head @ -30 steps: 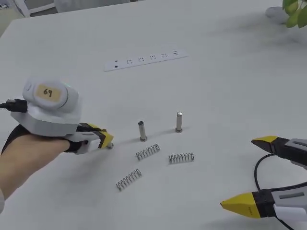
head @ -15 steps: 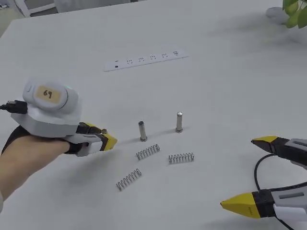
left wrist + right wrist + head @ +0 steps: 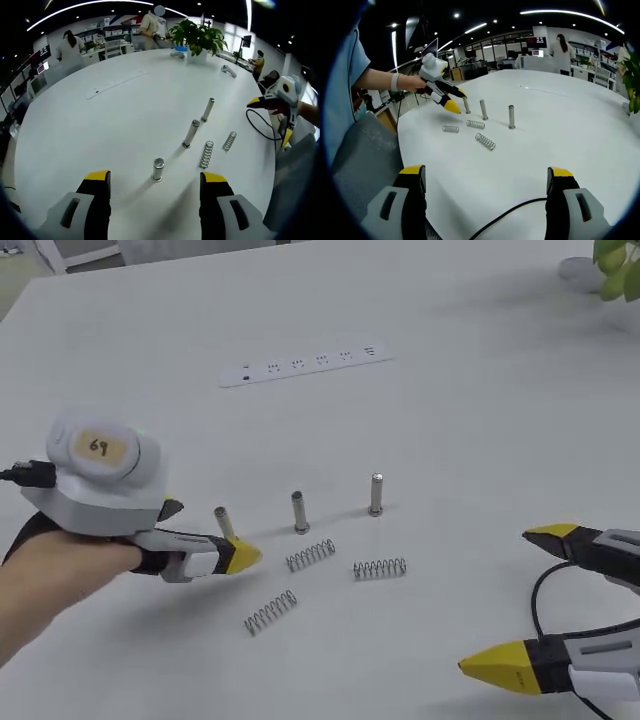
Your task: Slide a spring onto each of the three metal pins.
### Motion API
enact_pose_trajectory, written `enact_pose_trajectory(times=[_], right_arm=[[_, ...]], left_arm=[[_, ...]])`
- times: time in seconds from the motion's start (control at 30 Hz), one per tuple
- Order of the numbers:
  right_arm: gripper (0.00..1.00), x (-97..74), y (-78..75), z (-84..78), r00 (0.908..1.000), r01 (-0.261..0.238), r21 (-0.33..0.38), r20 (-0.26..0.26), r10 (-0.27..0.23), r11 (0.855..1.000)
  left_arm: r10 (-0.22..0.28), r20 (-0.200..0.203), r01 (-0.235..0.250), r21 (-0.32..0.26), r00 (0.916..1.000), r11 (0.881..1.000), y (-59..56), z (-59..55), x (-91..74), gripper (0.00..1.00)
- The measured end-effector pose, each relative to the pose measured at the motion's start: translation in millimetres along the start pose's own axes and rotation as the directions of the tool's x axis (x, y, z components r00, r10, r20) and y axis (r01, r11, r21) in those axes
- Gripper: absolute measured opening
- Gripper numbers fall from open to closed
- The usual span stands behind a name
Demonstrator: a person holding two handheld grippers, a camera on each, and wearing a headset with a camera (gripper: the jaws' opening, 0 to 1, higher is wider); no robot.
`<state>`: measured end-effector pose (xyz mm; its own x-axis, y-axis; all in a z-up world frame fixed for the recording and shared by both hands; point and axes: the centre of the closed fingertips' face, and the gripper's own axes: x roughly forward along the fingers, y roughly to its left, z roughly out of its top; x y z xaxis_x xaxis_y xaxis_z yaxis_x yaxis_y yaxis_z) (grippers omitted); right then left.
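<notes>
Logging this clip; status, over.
Left gripper open by end steel pin; right gripper open, apart. Three coiled wire springs loose on white table, three upright pins bare. Nothing blocking.

Three pins [image 3: 299, 512], three springs [image 3: 310, 556]; one power strip [image 3: 305, 365]

White left tool [image 3: 156, 176], yellow tips [image 3: 245, 557], label 69 [image 3: 98, 447], black cable [image 3: 25, 475]

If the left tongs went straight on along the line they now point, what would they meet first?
The nearest metal pin, standing upright, sits almost centred ahead of the open left tongs, so it would likely come first, entering the gap between the jaws. Fisheye depth is uncertain.
</notes>
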<state>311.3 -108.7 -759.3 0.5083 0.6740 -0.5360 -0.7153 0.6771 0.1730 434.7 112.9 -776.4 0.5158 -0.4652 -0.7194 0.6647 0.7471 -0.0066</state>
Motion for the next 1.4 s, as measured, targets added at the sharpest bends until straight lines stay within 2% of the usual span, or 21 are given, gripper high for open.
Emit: enact_pose_trajectory(times=[0.1, 0.3, 0.47, 0.63, 0.9, 1.0, 1.13, 1.17, 1.2, 1.27, 1.3, 1.33, 1.4], right_arm=[[1.00, 0.3, 0.1, 0.4, 1.0000, -0.001, -0.001, 0.000, 0.001, 1.000], [1.00, 1.5, 0.9, 1.3, 1.0000, -0.003, -0.005, -0.003, 0.003, 1.000], [1.00, 1.8, 1.3, 2.8, 1.0000, -0.005, -0.009, -0.003, 0.005, 1.000], [1.00, 1.3, 0.0, 3.4, 1.0000, -0.003, -0.015, -0.005, 0.003, 1.000], [1.00, 0.4, -2.6, 6.8, 1.0000, 0.002, -0.020, -0.003, -0.002, 1.000], [1.00, 0.1, -3.0, 9.9, 1.0000, 0.003, -0.026, 0.002, -0.003, 1.000], [1.00, 0.5, -2.9, 11.6, 1.0000, 0.001, -0.035, -0.002, -0.001, 0.999], [1.00, 0.6, -2.5, 12.0, 1.0000, -0.001, -0.037, -0.002, 0.001, 0.999], [1.00, 1.0, -2.1, 12.2, 1.0000, -0.003, -0.039, -0.006, 0.003, 0.999], [1.00, 1.3, -1.6, 13.2, 1.0000, -0.005, -0.044, -0.005, 0.004, 0.999], [1.00, 1.5, -1.2, 13.8, 1.0000, -0.006, -0.045, -0.005, 0.005, 0.999], [1.00, 1.4, -0.9, 14.2, 1.0000, -0.006, -0.047, -0.005, 0.005, 0.999], [1.00, 1.3, -0.5, 14.9, 1.0000, -0.006, -0.050, -0.005, 0.006, 0.999]], left_arm=[[-0.005, -0.005, 0.005, -0.013, 1.0000, 1.000, -0.6, -3.4, -0.8, 0.74], [-0.030, 0.015, 0.031, -0.038, 0.9994, 0.999, -4.5, -7.1, -2.1, 0.84], [-0.061, 0.058, 0.063, -0.046, 0.9965, 0.997, -12.3, -5.6, -5.0, 0.98], [-0.066, 0.077, 0.068, -0.019, 0.9948, 0.998, -13.5, -6.3, -9.9, 0.98], [-0.069, 0.105, 0.073, -0.033, 0.9921, 0.997, -14.1, -12.2, -18.0, 0.98], [-0.072, 0.120, 0.075, -0.021, 0.9901, 0.997, -15.6, -14.5, -22.0, 0.98], [-0.082, 0.160, 0.086, -0.017, 0.9838, 0.996, -19.4, -12.9, -29.2, 0.98], [-0.090, 0.182, 0.092, -0.004, 0.9792, 0.996, -21.7, -10.8, -31.5, 0.98], [-0.091, 0.179, 0.092, 0.004, 0.9796, 0.996, -22.5, -12.3, -32.9, 0.97], [-0.101, 0.217, 0.101, 0.011, 0.9709, 0.995, -25.8, -9.5, -36.2, 0.97], [-0.100, 0.214, 0.100, 0.010, 0.9718, 0.995, -26.1, -12.1, -37.9, 0.97], [-0.101, 0.225, 0.101, 0.012, 0.9691, 0.995, -26.6, -11.5, -39.5, 0.97], [-0.114, 0.272, 0.114, 0.016, 0.9556, 0.993, -28.9, -7.0, -44.4, 0.96]])
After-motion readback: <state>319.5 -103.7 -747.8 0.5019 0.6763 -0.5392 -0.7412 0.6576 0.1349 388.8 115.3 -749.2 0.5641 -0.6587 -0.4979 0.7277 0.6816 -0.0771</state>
